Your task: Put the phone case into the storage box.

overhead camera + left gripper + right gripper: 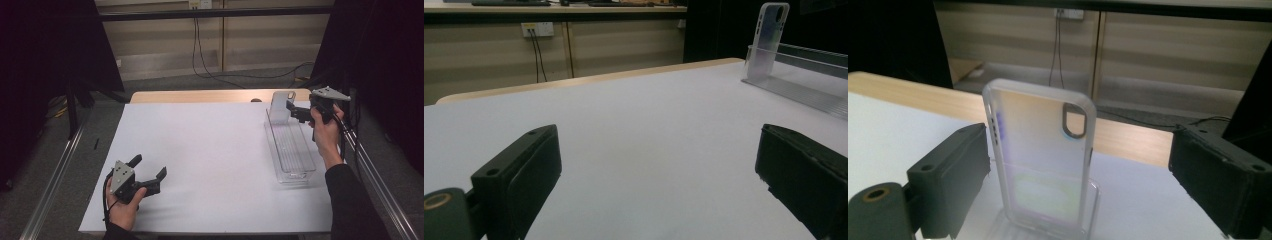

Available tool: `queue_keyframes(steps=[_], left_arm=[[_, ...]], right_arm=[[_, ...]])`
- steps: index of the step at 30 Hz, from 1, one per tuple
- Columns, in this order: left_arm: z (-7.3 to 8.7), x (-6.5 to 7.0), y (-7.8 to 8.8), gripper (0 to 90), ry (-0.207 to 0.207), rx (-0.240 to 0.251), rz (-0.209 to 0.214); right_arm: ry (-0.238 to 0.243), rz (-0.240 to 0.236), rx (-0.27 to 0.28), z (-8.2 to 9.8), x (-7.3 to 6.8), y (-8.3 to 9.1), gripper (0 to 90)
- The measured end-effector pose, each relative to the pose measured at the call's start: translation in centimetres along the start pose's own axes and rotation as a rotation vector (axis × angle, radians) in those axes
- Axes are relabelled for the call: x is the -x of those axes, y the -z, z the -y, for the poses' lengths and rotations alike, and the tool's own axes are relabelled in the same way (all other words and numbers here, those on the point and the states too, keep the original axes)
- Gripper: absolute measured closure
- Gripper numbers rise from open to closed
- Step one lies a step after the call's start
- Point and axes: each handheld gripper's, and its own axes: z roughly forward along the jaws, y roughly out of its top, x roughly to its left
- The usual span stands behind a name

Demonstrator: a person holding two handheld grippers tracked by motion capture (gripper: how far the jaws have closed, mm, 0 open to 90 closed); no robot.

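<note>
The left gripper (150, 172) sits low at the near left of the worktop (210, 150), held in a hand (122, 207). It is matte black, with blocky, flat-faced jaws and a grey three-cornered plate on top. Its jaws are spread wide and hold nothing; in the left gripper view (659, 165) only bare white surface lies between them. The worktop is covered by a smooth, matte white sheet, and a strip of pale wood shows along its far edge.

Toward the right side lies a tray (306, 167), a long, narrow trough of clear plastic with low walls and a ribbed floor. Its long axis runs from the near side to the far side of the worktop.

At the tray's far end stands a case (280, 107), a phone case of frosted, translucent plastic with rounded corners and a pill-shaped camera cutout near its top. It stands upright, long axis vertical, with the cutout end up. In the right gripper view the case (1040, 160) turns a broad face to the camera, and its foot rests in a clear holder.

The right gripper (295, 111), held in the other hand (325, 131), is at the far right, just beside the case. Its jaws (1078, 175) are spread wide, one on each side of the case. The left jaw lies very near the case's edge; I cannot tell whether it touches. The right jaw stands clear of it.
</note>
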Motion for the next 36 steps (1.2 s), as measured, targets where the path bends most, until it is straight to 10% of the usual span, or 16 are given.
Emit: queue_keyframes(steps=[13, 36], left_arm=[[-0.2, -0.3, 0.4, 3.8, -0.001, 0.014, -0.012], [-0.2, 0.1, 0.6, 3.6, 0.003, 0.019, 0.007]], right_arm=[[-0.031, -0.094, 0.035, 0.7, 0.2, 1.8, 0.0], [-0.011, -0.08, 0.105, 2.1, 0.4, 5.0, 0.0]])
